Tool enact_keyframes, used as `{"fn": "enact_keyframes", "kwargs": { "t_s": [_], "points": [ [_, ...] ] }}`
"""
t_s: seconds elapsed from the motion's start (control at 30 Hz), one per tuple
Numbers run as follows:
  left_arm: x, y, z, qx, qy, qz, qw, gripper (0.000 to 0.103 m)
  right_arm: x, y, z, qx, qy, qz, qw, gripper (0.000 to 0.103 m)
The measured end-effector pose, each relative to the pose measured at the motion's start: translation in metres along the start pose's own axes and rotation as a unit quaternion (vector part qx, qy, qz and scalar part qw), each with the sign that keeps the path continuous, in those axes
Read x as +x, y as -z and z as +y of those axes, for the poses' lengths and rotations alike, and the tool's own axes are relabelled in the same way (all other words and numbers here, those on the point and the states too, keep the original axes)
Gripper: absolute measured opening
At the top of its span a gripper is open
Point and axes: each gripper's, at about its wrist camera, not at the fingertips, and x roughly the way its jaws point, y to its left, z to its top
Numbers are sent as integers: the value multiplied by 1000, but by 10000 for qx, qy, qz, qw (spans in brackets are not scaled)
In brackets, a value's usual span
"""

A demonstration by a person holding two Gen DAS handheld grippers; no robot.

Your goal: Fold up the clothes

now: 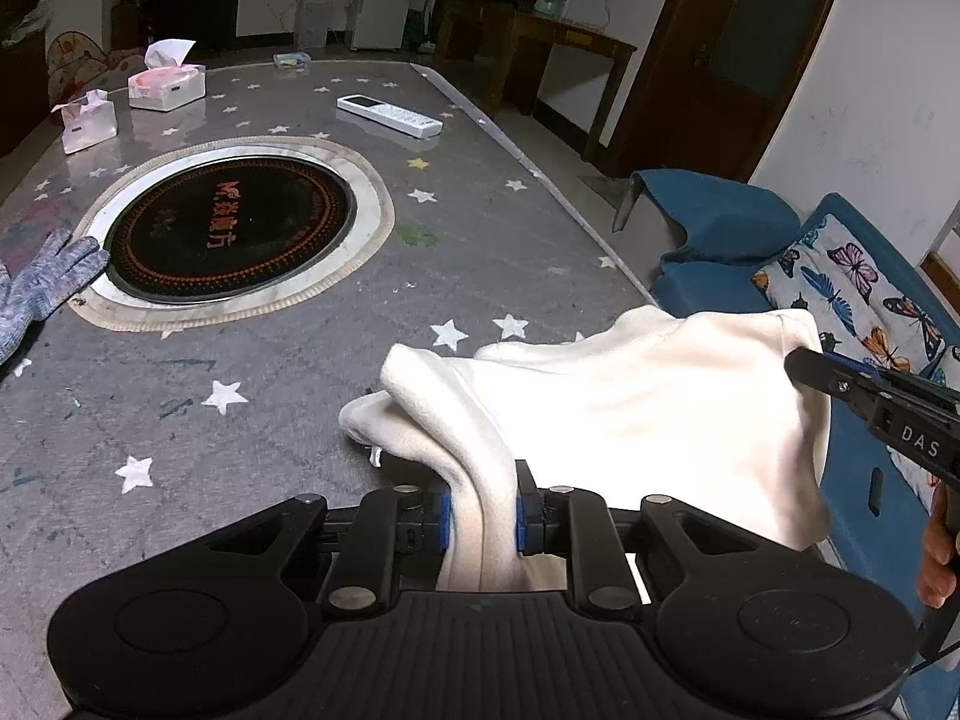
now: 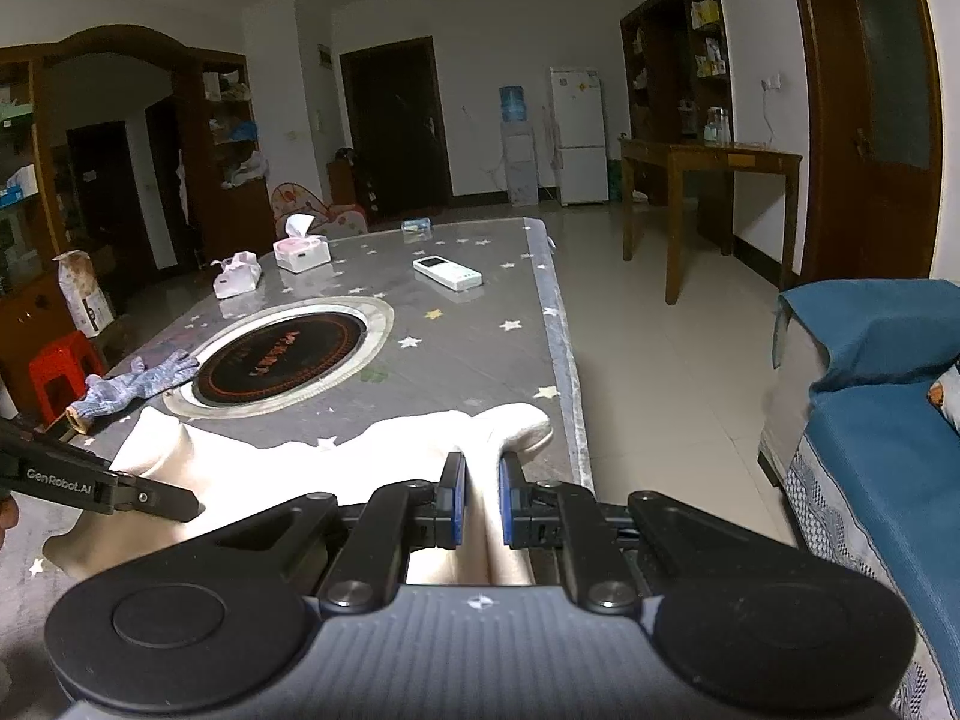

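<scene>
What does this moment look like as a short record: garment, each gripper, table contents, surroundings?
garment: white cloth, bunched, partly lifted at the table's near end
left gripper: shut on the white cloth
right gripper: shut on the white cloth
table: grey star-print cover, round black cooktop set into it
other items on table: knit glove, remote control, two tissue packs
surroundings: blue sofa to the right of the table, fridge by the far wall
</scene>
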Motion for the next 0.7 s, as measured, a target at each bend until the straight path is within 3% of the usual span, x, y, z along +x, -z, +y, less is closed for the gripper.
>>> {"fn": "enact_keyframes", "kwargs": {
  "t_s": [0.43,0.7],
  "points": [
    [15,2,11,49,-115,108,9999,23,26,9,-7,99,142,285,9994,10],
    [18,4,17,33,-283,157,9995,36,36,13,-13,192,280,466,9983,13]
  ]
}}
